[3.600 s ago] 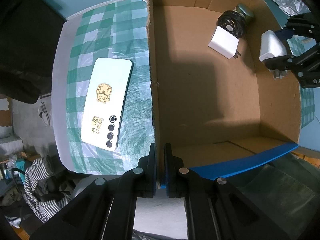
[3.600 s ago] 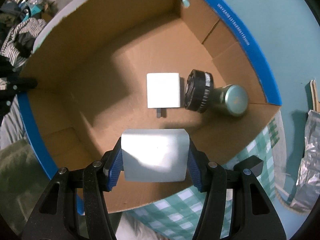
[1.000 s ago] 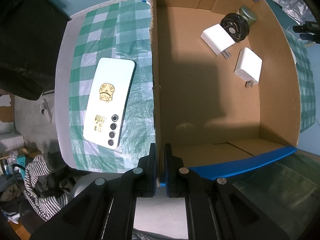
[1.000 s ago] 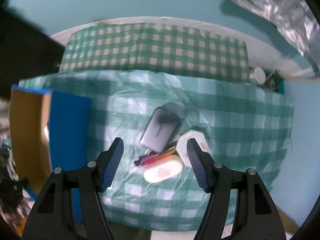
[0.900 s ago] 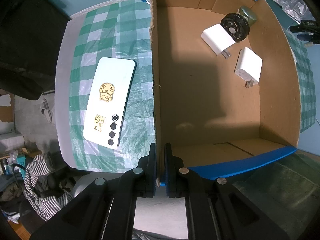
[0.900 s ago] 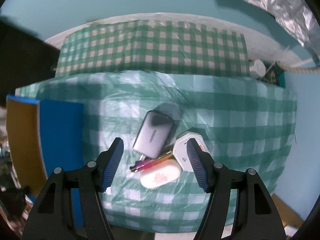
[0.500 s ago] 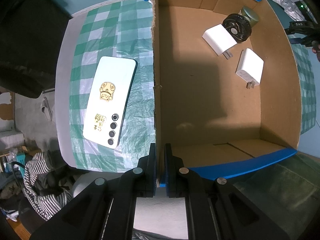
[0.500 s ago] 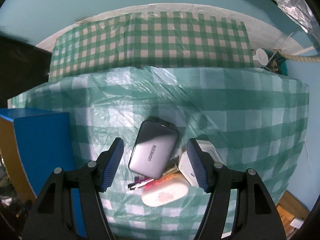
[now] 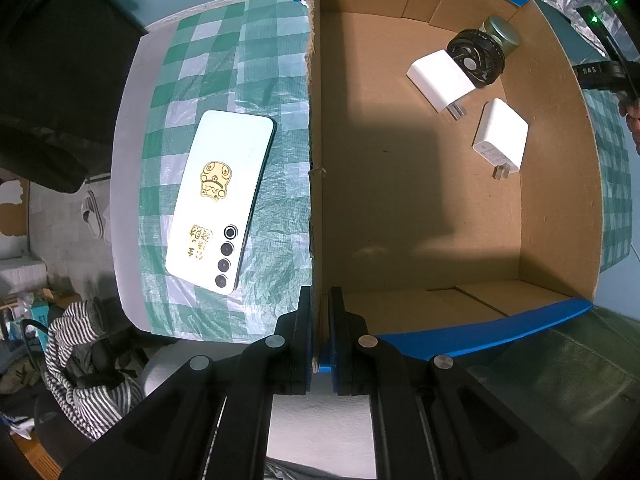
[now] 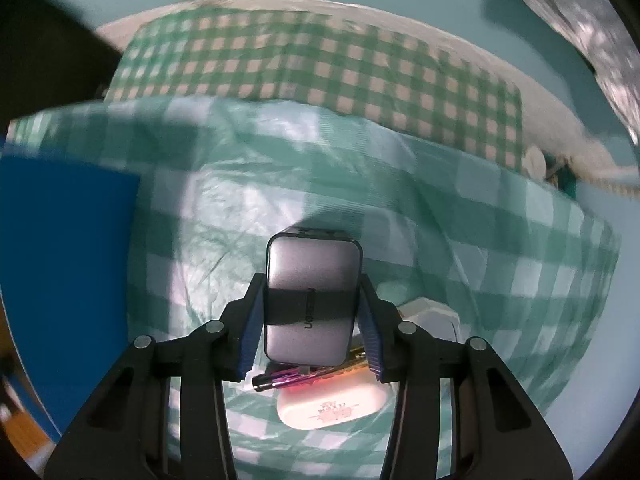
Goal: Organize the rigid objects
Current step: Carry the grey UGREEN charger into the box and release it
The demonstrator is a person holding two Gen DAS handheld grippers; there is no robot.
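— What is in front of you, biggest thing first?

— The cardboard box (image 9: 420, 208) fills my left view from twelve round to four o'clock. My left gripper (image 9: 320, 344), at six o'clock, is pressed together on the box wall. Outside that wall, at nine o'clock, a white phone (image 9: 222, 200) lies face down on the checked cloth (image 9: 248, 56).

— And inside the box?

— Two white chargers toward two o'clock: one (image 9: 440, 78) touching a black round fan (image 9: 476, 58), the other (image 9: 500, 136) just beside it, nearer three o'clock. A metal tin (image 9: 502, 32) sits behind the fan in the corner.

— Your right side?

— My right gripper (image 10: 312, 320) has just been closing, with a grey charger (image 10: 312, 300) between the jaws; the blue pads (image 10: 252, 328) sit against its sides. It rests on the cloth outside the box. At six o'clock a purple pen (image 10: 280, 380) and a white case (image 10: 332, 410) lie under it.
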